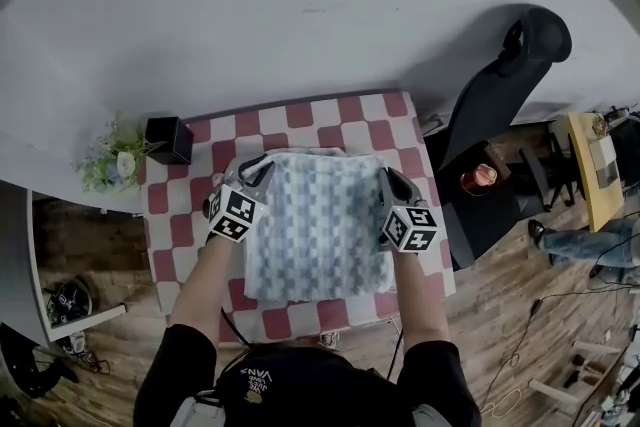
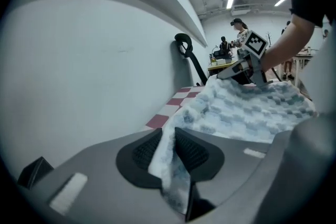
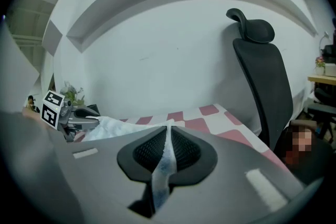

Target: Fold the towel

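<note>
Bright, even indoor light; strong fisheye warp, dark corners.

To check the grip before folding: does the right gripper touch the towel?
Touching. The right gripper view shows the right gripper shut on the towel, pinched between its pads.

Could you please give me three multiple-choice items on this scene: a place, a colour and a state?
1. Where does the black box stand? A on the floor; B at the tablecloth's corner, beside the flowers; C on a shelf.
2. The tablecloth's squares are? A red and white; B green and yellow; C black and grey.
3. The right gripper is? A open, empty; B shut on the towel; C out of sight.
Answers: B, head view shows it there; A, checks surround the towel; B, towel edge is pinched between its pads.
</note>
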